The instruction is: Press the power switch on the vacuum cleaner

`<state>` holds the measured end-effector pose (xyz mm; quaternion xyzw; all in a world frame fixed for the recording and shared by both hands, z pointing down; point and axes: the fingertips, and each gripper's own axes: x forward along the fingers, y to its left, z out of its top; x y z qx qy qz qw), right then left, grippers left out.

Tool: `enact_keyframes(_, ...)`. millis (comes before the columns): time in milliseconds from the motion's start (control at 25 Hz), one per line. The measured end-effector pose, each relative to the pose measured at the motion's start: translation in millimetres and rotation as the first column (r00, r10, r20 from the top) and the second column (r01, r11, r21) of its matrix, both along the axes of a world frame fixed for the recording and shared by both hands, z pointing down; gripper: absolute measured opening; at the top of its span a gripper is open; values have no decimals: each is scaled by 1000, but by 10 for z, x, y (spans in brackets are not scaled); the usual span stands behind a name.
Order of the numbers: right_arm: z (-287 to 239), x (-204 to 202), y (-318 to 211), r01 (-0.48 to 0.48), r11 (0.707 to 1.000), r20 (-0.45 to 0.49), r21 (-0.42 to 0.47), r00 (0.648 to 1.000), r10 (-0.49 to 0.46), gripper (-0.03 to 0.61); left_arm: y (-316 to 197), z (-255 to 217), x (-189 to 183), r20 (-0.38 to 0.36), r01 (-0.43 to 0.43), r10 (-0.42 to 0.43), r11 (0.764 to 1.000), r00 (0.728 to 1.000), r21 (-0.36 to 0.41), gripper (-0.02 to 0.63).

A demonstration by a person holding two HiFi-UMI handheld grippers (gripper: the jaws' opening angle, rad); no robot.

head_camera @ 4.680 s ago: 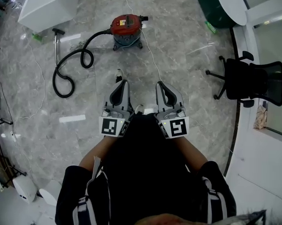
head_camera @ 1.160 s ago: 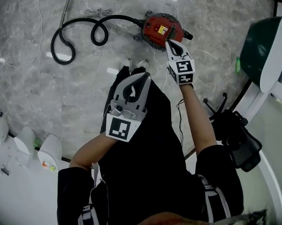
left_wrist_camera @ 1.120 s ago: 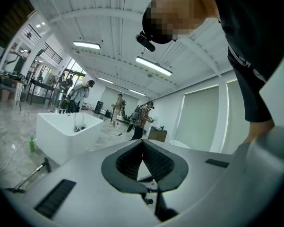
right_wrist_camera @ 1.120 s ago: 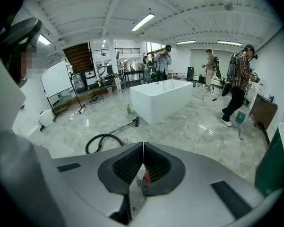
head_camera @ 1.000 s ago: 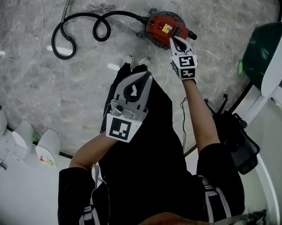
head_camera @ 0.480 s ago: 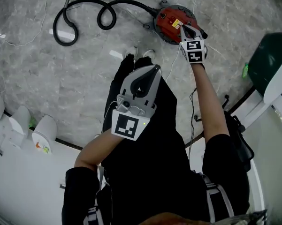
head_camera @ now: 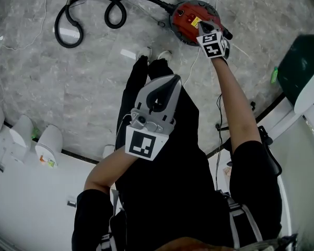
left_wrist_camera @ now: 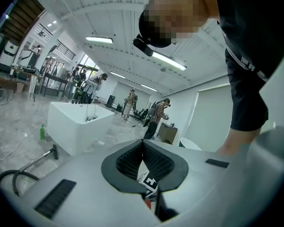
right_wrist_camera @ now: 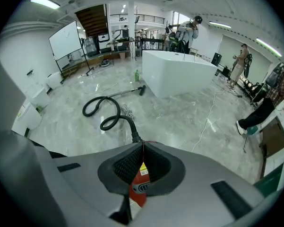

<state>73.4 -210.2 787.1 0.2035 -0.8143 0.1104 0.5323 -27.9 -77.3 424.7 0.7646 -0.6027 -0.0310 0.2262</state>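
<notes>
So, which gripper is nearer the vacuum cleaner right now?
Right. The right gripper, jaws together, is down over the red vacuum cleaner; the left gripper, also shut, hangs back above the person's legs, well short of it.

You have walked up to the vacuum cleaner [head_camera: 184,15] and reached your right gripper [head_camera: 200,27] down to its red top, while your left gripper [head_camera: 167,80] has risen.

The round red canister vacuum cleaner [head_camera: 184,16] stands upright on the grey marble floor [head_camera: 83,88], with a yellow label [head_camera: 195,22] on its top. A dark oval switch [right_wrist_camera: 140,187] sits in the red top. Its black ribbed hose [right_wrist_camera: 133,128] leaves one side and curls in loops across the floor.
</notes>
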Motion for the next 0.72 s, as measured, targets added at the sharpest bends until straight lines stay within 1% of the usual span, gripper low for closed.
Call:
enact_keyframes(120, 158, -13, 11, 42, 999, -22, -5, 999, -42, 19, -58, 24, 33, -25, 6, -6, 1000, 1000, -1, 18)
enact_keyframes(240, 338, -20, 43, 82, 997, -45, -15, 996, -82, 20, -99, 51, 73, -25, -2, 2, 1000, 1000, 7, 18)
enact_keyframes(360, 489, -8, 14, 109, 994, -64, -13, 992, -109, 19, -106, 140, 72, -27, 1, -1, 1000, 1000, -3, 18)
enact_keyframes(520, 667, 22, -23, 72, 997, -57, -18, 996, -73, 20, -35, 271, 55, -18, -29, 29, 999, 999, -37, 18)
enact_keyframes(600, 787, 40, -43, 59, 998, -59, -24, 996, -60, 20, -58, 324, 50, -11, -35, 34, 999, 999, -37, 18)
enact_keyframes(720, 936, 96, -117, 62, 998, -85, -28, 994, -64, 20, -130, 404, 53, -11, -19, 18, 999, 1000, -30, 18)
